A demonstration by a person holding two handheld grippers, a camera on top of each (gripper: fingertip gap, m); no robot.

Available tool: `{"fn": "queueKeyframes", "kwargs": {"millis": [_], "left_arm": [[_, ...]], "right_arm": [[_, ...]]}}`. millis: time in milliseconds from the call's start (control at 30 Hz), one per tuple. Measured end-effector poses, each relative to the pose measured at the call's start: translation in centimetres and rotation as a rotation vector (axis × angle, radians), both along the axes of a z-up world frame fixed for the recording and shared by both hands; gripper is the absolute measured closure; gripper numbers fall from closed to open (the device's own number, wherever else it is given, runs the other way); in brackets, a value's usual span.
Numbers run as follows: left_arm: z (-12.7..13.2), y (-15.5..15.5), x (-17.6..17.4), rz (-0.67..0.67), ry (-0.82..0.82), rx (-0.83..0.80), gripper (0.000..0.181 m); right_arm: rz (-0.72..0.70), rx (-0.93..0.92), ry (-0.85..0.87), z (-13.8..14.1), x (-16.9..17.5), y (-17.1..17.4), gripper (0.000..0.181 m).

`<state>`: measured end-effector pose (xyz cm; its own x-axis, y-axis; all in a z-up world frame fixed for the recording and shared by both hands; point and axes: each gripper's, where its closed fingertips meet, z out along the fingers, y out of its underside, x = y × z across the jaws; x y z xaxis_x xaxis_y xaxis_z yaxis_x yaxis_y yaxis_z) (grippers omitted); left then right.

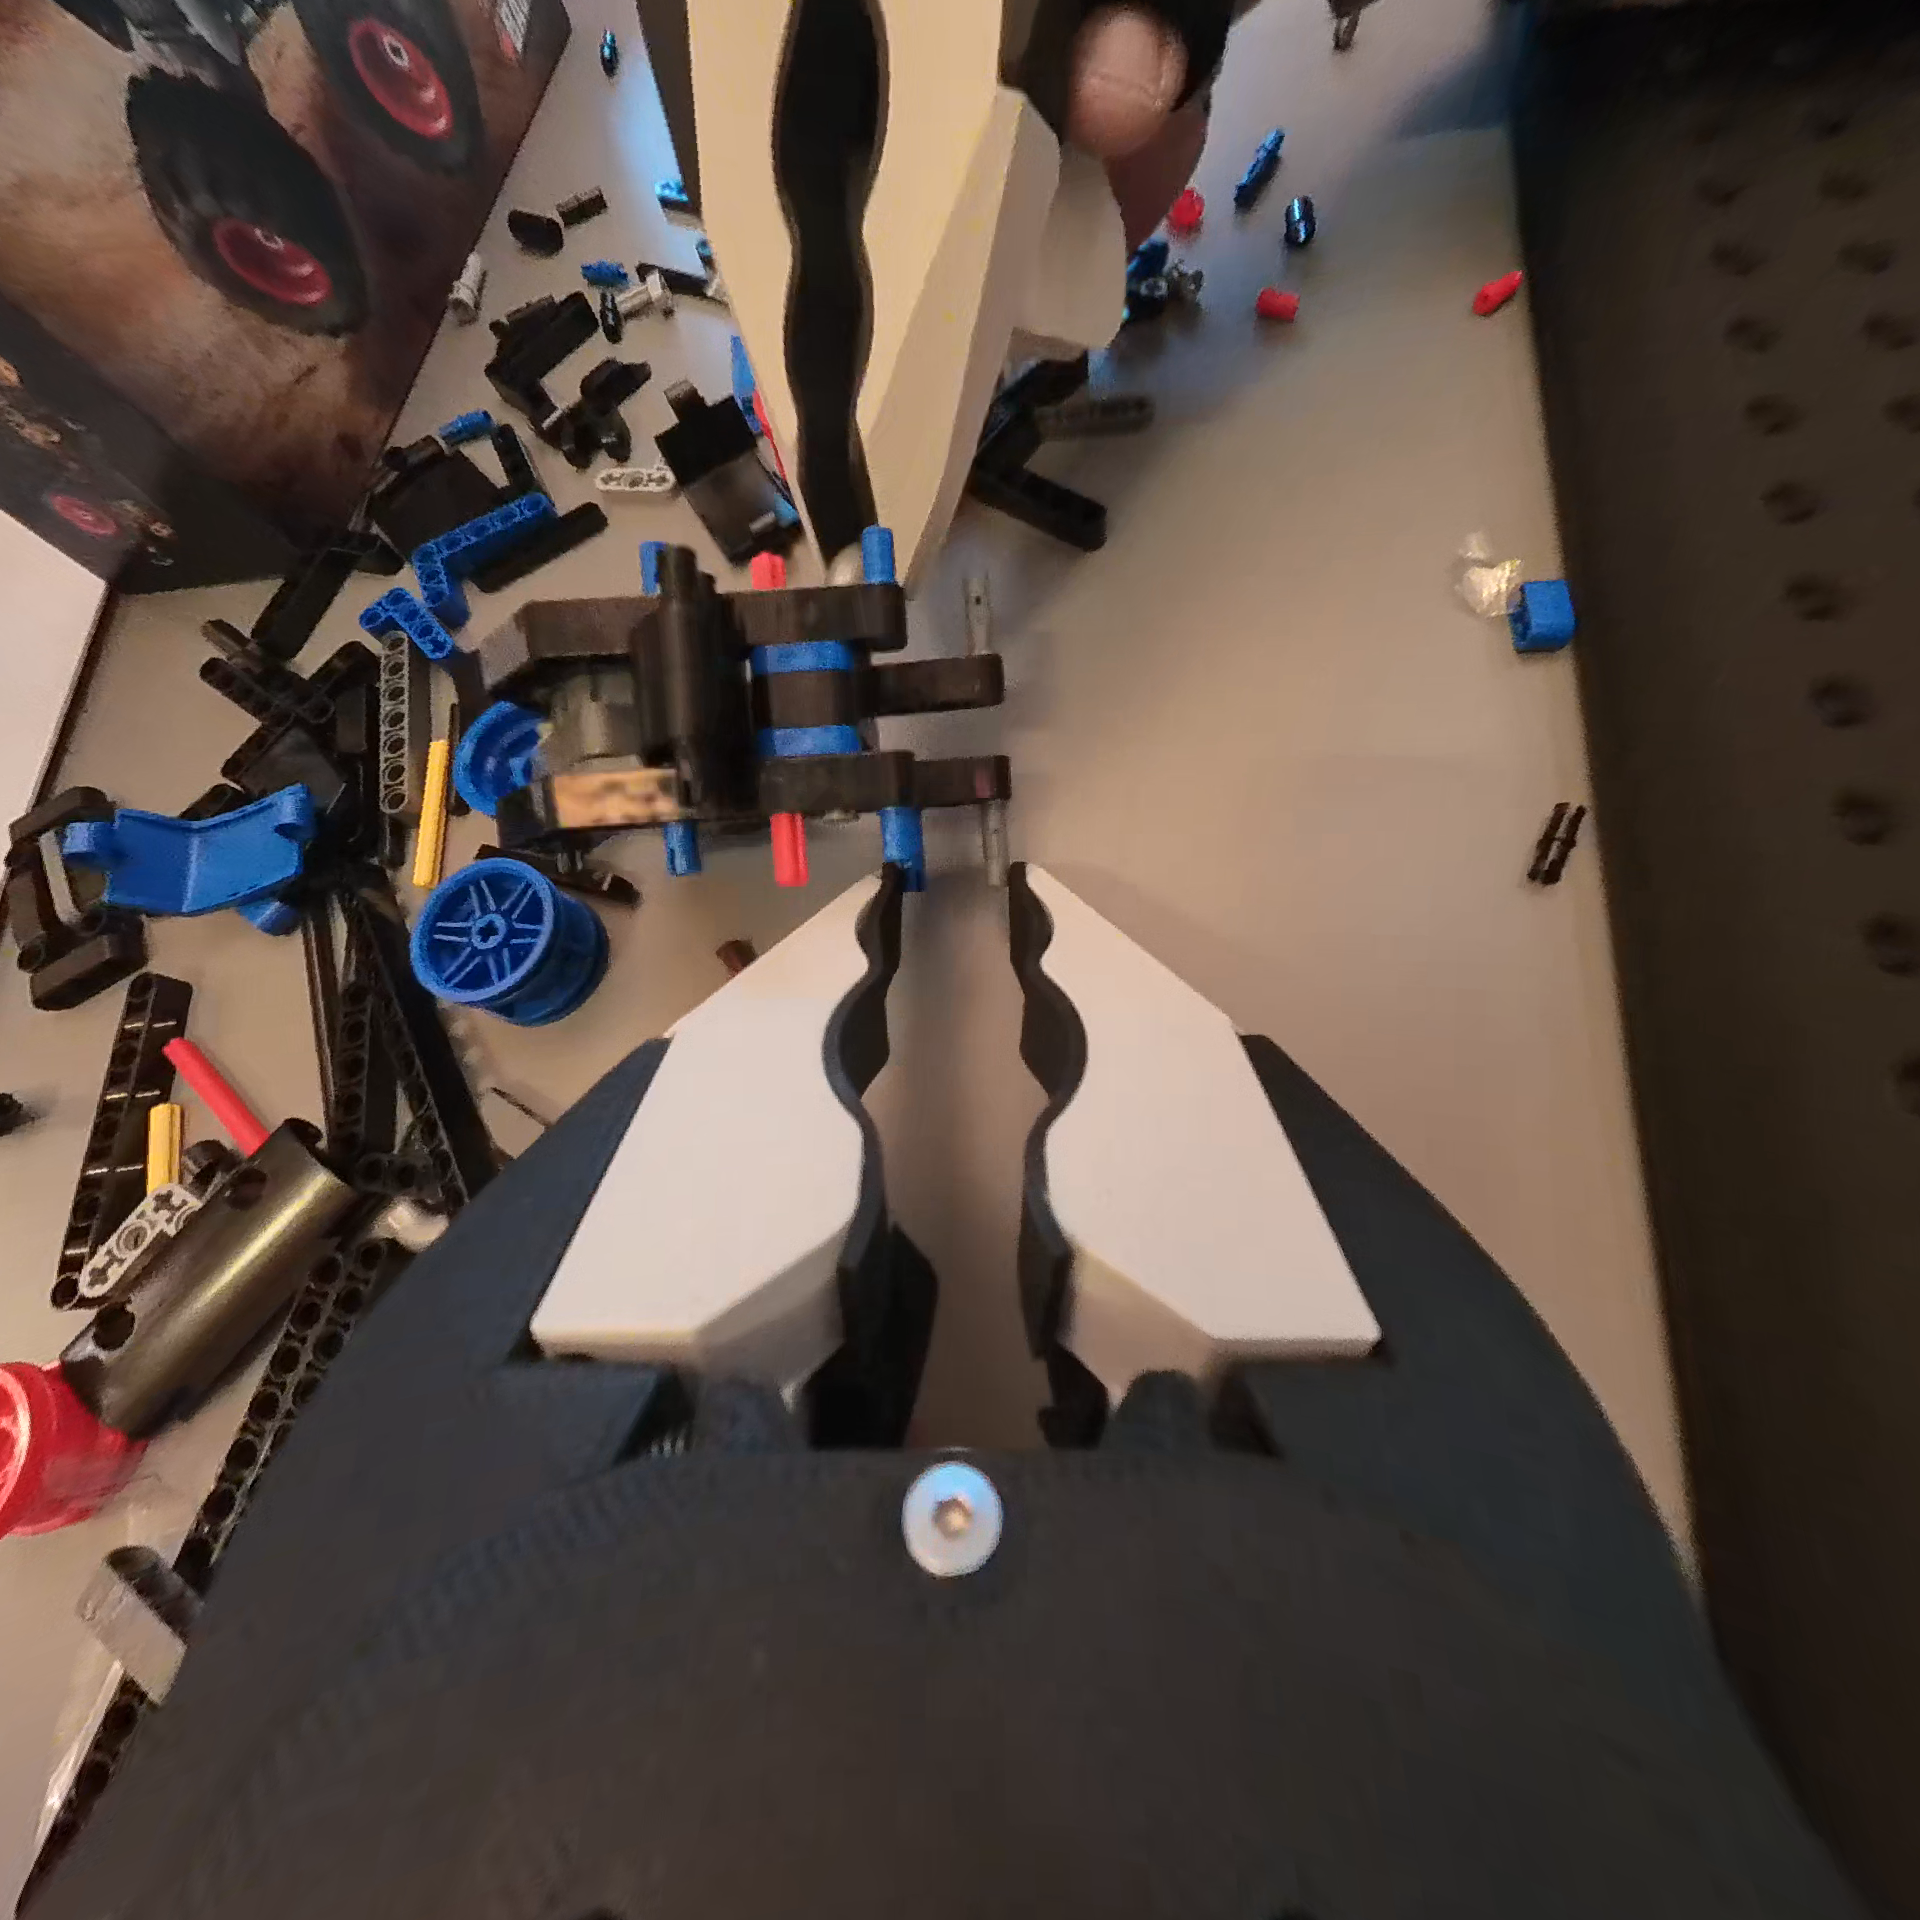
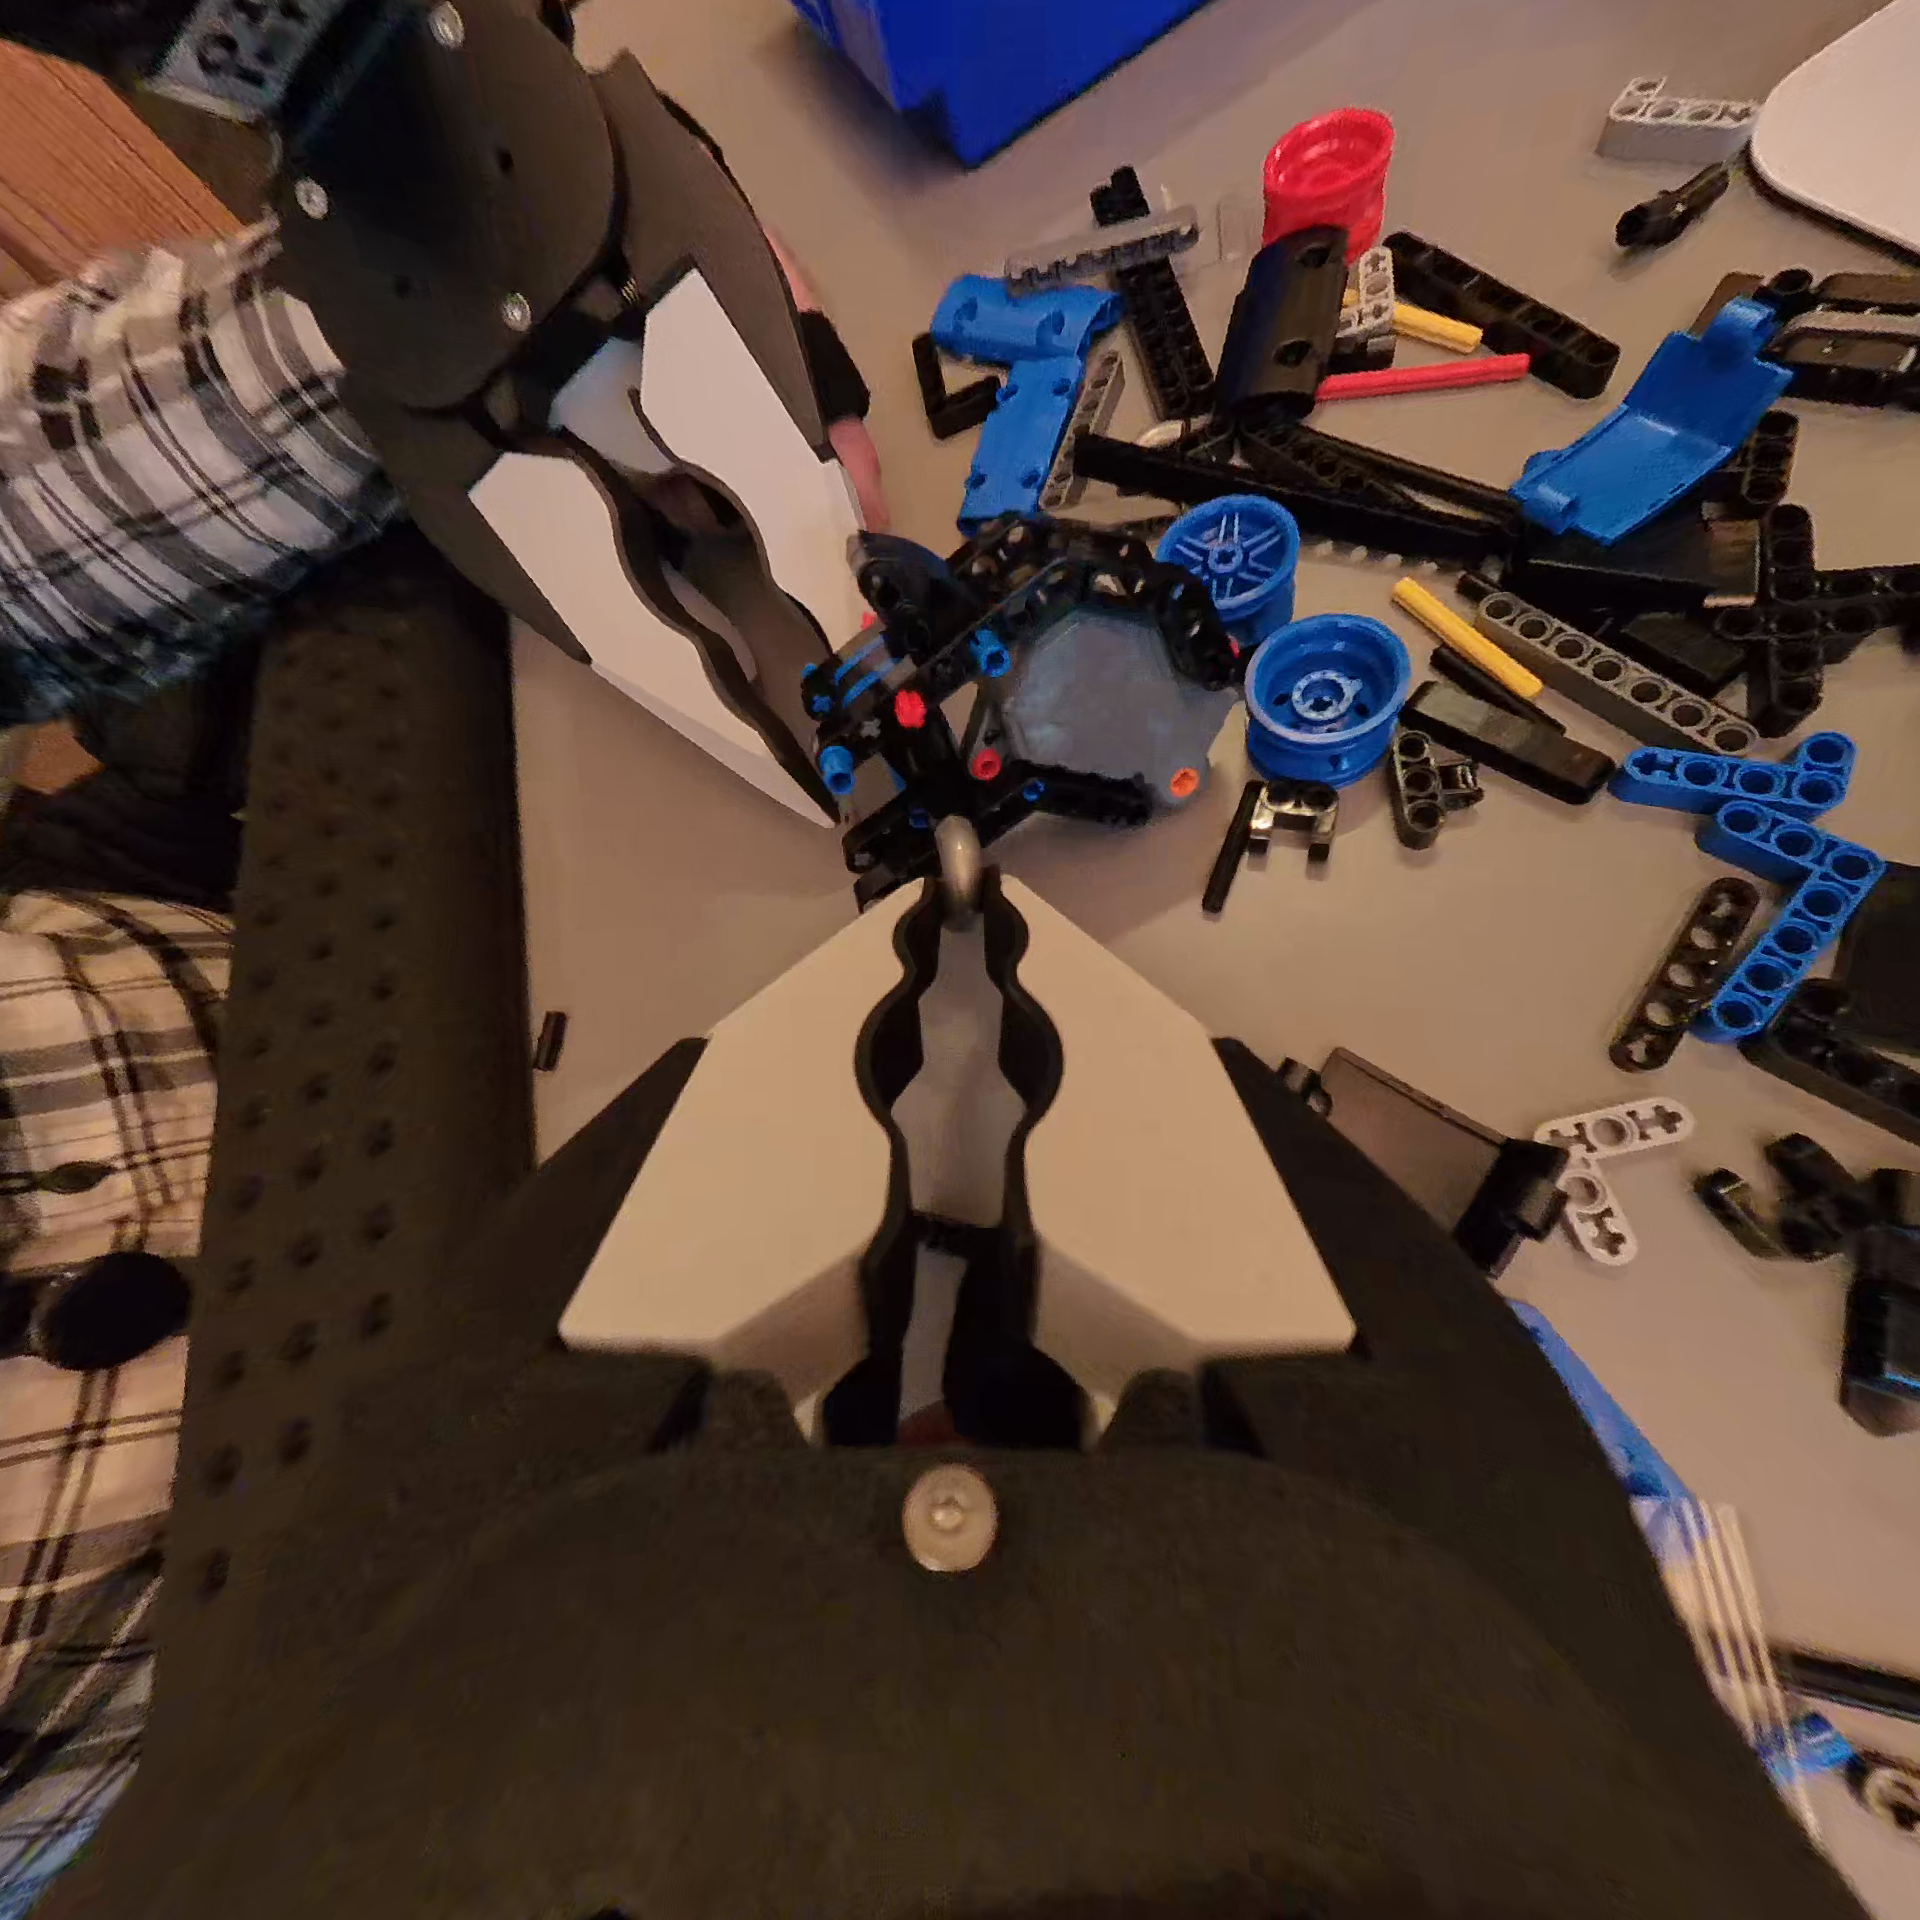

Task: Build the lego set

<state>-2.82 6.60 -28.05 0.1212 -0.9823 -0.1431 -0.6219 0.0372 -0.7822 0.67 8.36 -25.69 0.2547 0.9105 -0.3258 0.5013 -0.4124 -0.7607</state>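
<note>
A half-built black and blue Lego assembly (image 1: 727, 707) with blue and red pins lies on the grey table (image 1: 1247, 727); it also shows in the right wrist view (image 2: 1039, 686). My left gripper (image 1: 954, 883) is open and empty, its tips just at the near side of the assembly, the left fingertip by a blue pin (image 1: 902, 842). Its fingers (image 2: 623, 623) reach in from the upper left in the right wrist view. My right gripper (image 2: 961, 899) is shut on a small grey piece (image 2: 958, 857) and holds it against the assembly's edge. It comes from the far side (image 1: 868, 551).
Loose black, blue, red and yellow parts lie left of the assembly, with blue wheels (image 1: 509, 935) and a red wheel (image 2: 1330, 171). The set's box (image 1: 208, 260) stands at the far left. A black perforated mat (image 1: 1766, 727) borders the table. A plaid sleeve (image 2: 156, 416) is behind. There is about 5 cm between the tips of the two grippers.
</note>
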Motion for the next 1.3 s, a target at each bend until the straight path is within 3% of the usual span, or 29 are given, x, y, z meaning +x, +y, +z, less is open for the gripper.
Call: {"fn": "queueKeyframes", "kwargs": {"millis": [267,400,600,800,1300], "left_arm": [[1.2,0.0,0.1,0.002,-0.076,-0.037,0.164],[1.8,-0.4,0.4,-0.011,-0.106,-0.043,0.176],[1.0,-0.9,0.0,-0.041,-0.043,-0.014,0.162],[1.9,1.2,-1.3,0.048,-0.057,0.054,0.153],[0.0,1.5,-0.9,0.051,0.032,0.074,0.155]], "right_arm": [[-0.019,-0.035,0.048,0.8,0.2,0.2,0.176],[-0.018,-0.047,0.047,0.6,0.1,0.2,0.176],[-0.011,-0.045,0.025,0.0,0.4,0.2,0.176],[0.006,-0.049,0.016,-0.3,0.6,-0.1,0.176],[0.025,0.026,-0.126,-2.2,1.8,-0.1,0.173]]}}
